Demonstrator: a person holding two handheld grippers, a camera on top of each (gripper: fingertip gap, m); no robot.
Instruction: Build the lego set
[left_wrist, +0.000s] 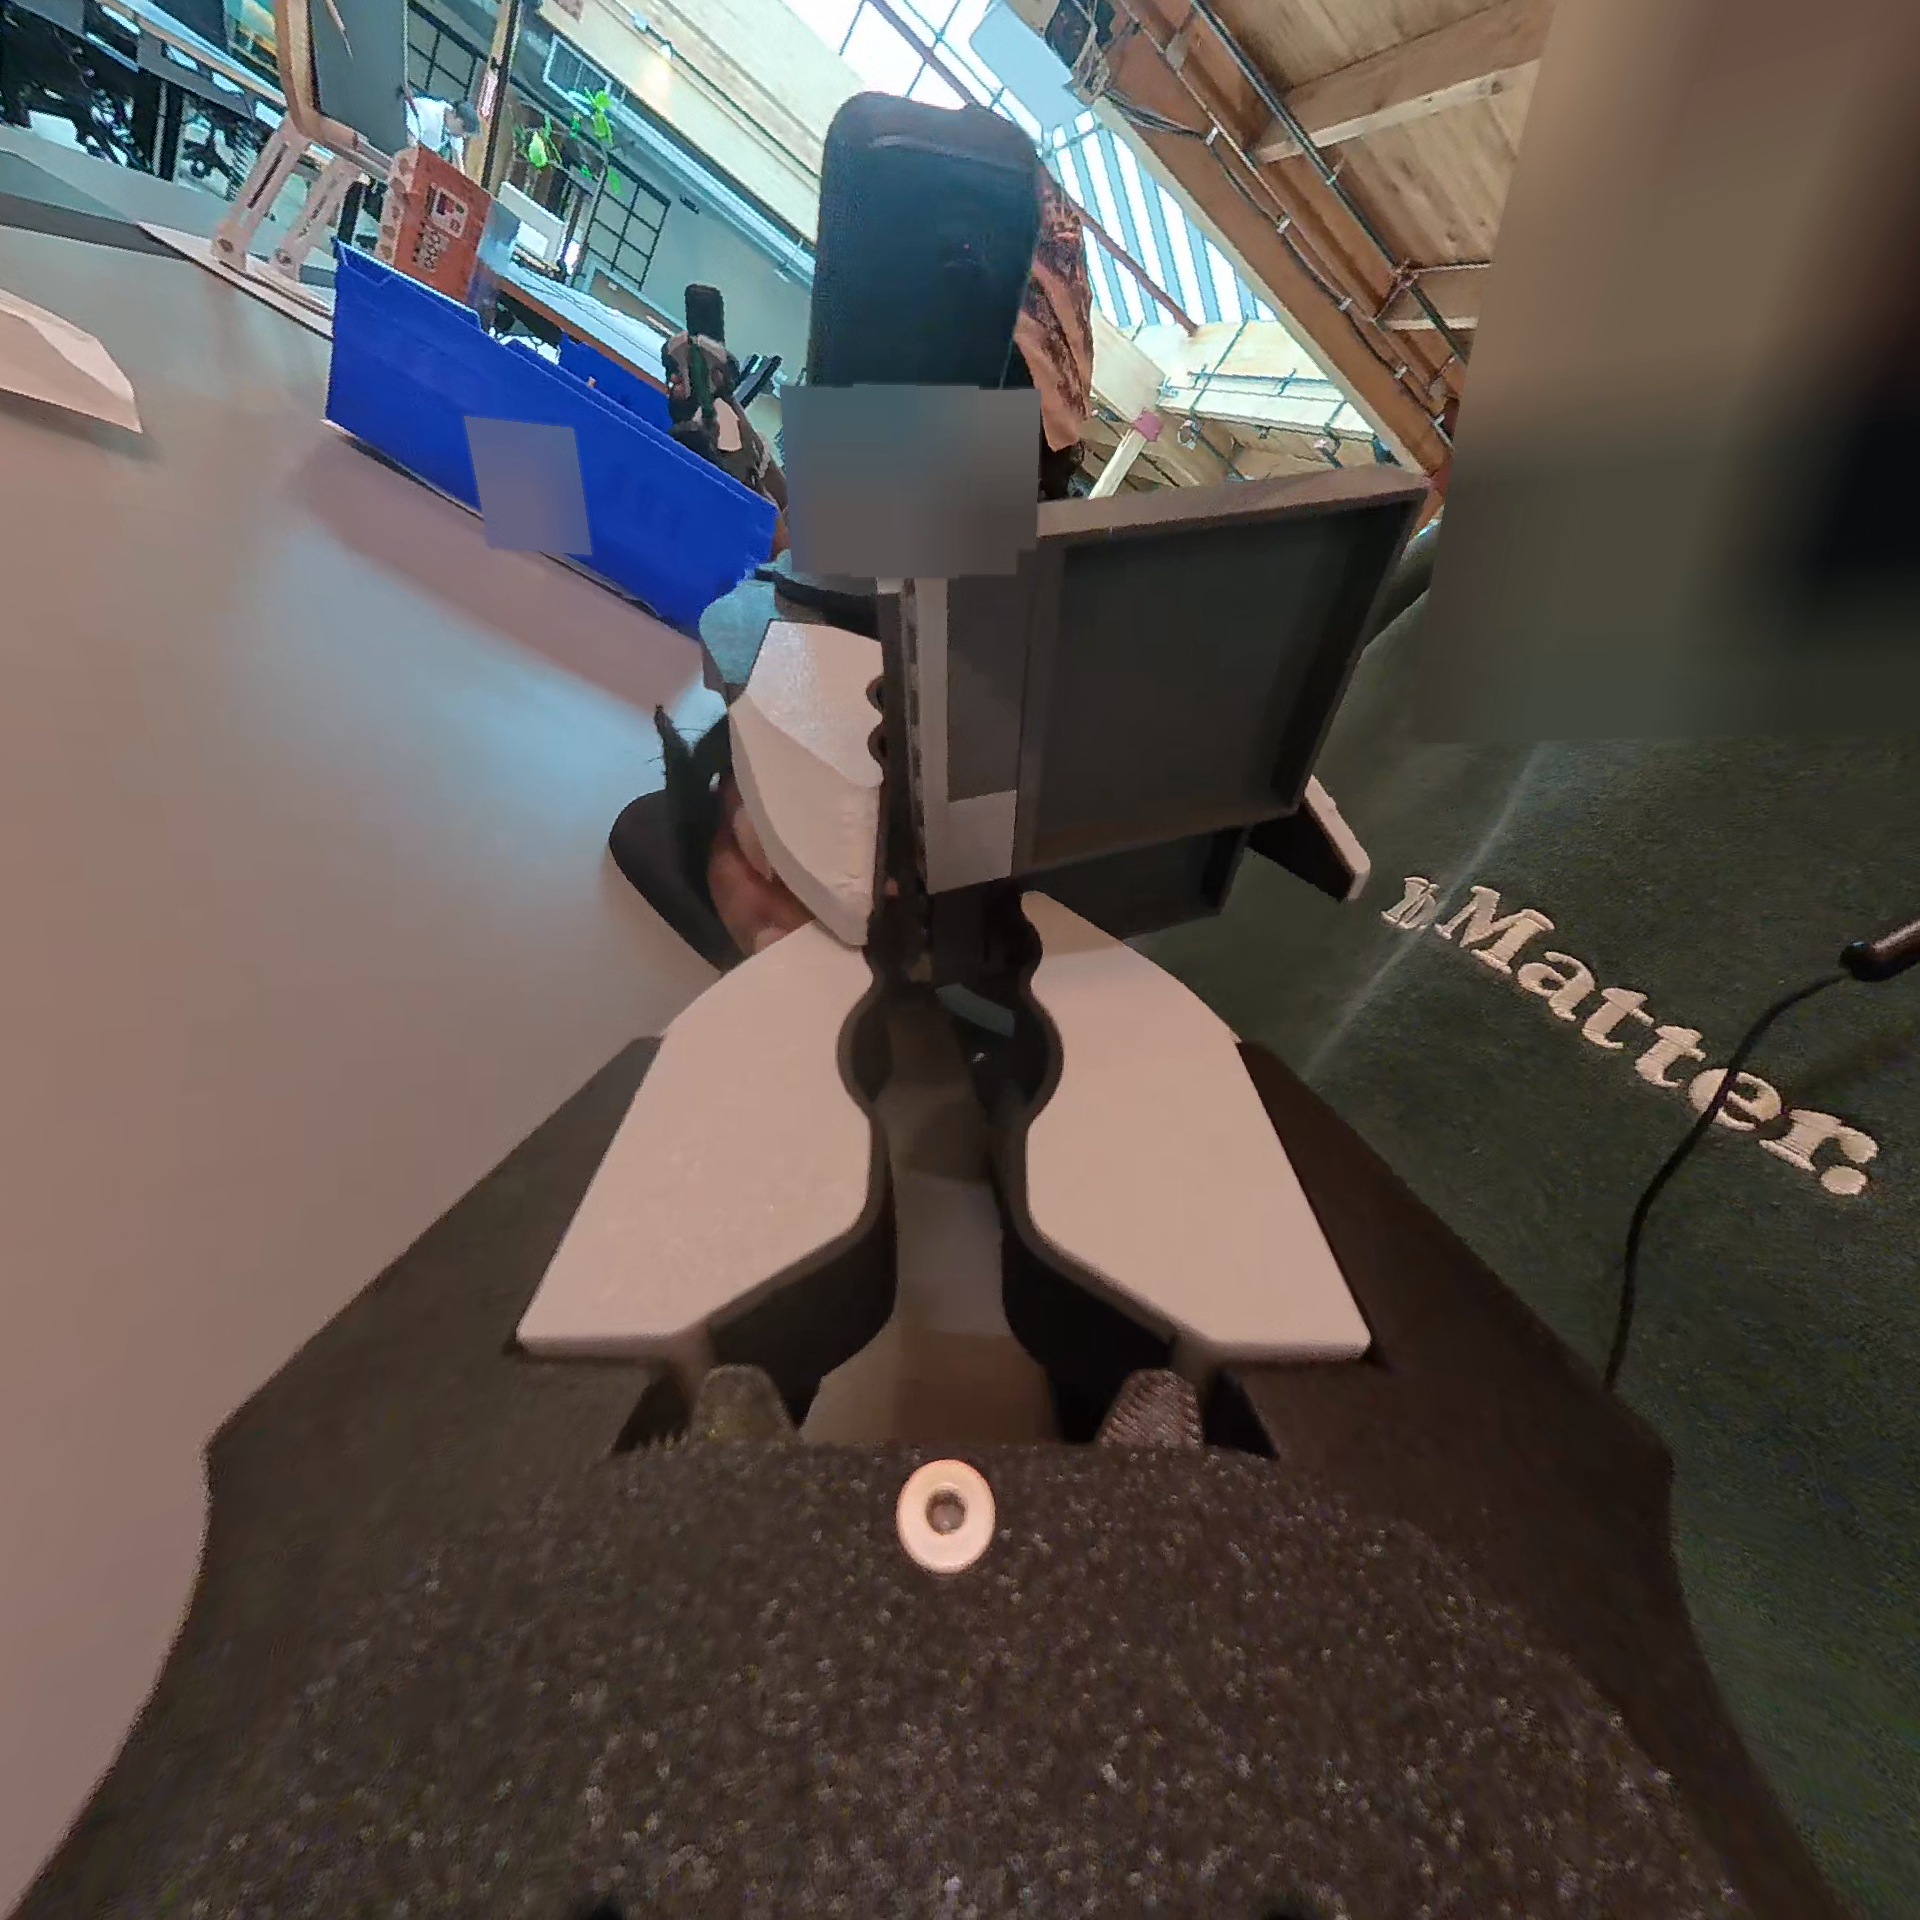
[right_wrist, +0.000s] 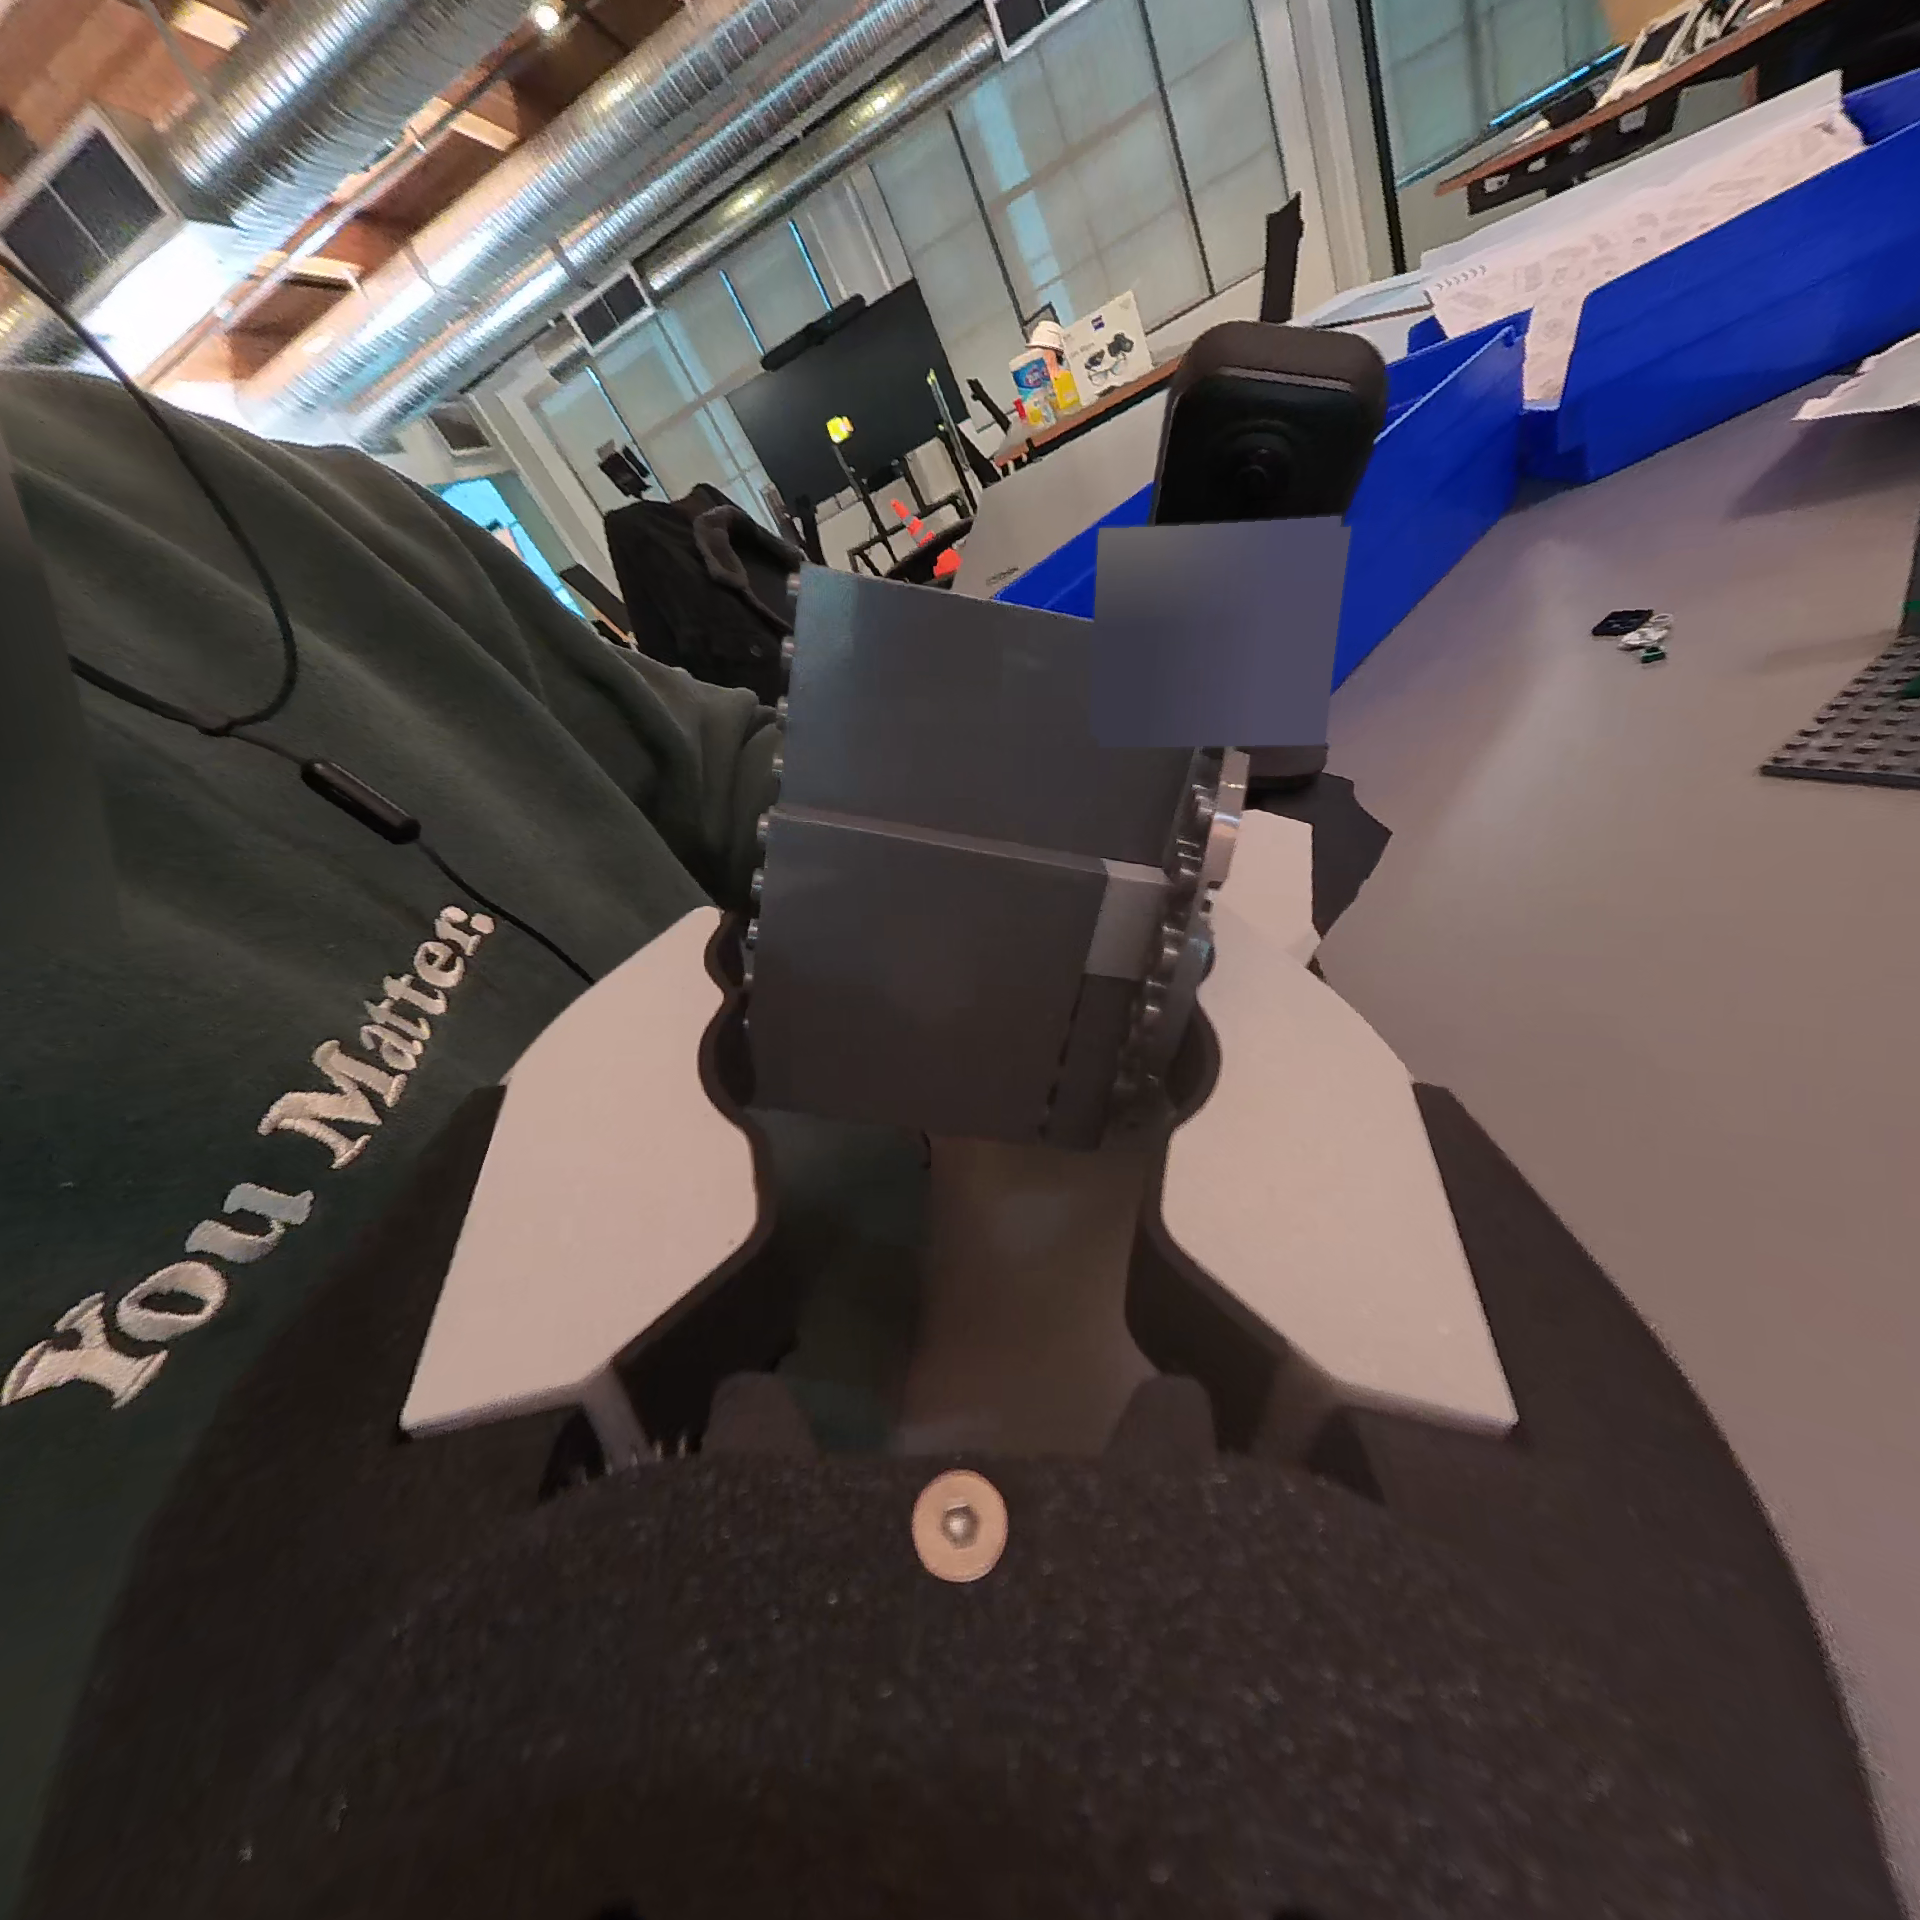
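Black, bumpy plastic fills the bottom of both views; it is the body of each tool. From it two pale fingers reach forward.

Left tool (left_wrist: 951, 997): its fingers (left_wrist: 727, 1143) are close together, with only a thin gap. They pinch the edge of a grey lego piece (left_wrist: 1164, 675) at the tips. This piece is made of dark and light grey plates with hollow undersides facing the camera.

Right tool (right_wrist: 956, 1029): its fingers (right_wrist: 1330, 1226) are wider apart and clamp the same lego piece (right_wrist: 935, 914) from the other side. Here the smooth dark grey faces show, with round studs along both edges. Both tools hold the piece up in the air, above the grey surface (right_wrist: 1558, 1039) and in front of a person's dark green top (right_wrist: 260, 935). Each tool's black camera (right_wrist: 1268, 436) pokes up behind the piece in the other tool's view.

Blue bins (right_wrist: 1714, 343) sit farther back on the surface. Sheets of white paper (right_wrist: 1662, 229) with drawings lie in one of them and hang over its edge. In the left view one blue bin (left_wrist: 499, 416) stands near the far edge; what is inside it cannot be seen.

On the surface to the right lies a dark grey studded plate (right_wrist: 1860, 727), and near it a few tiny loose parts (right_wrist: 1636, 632).
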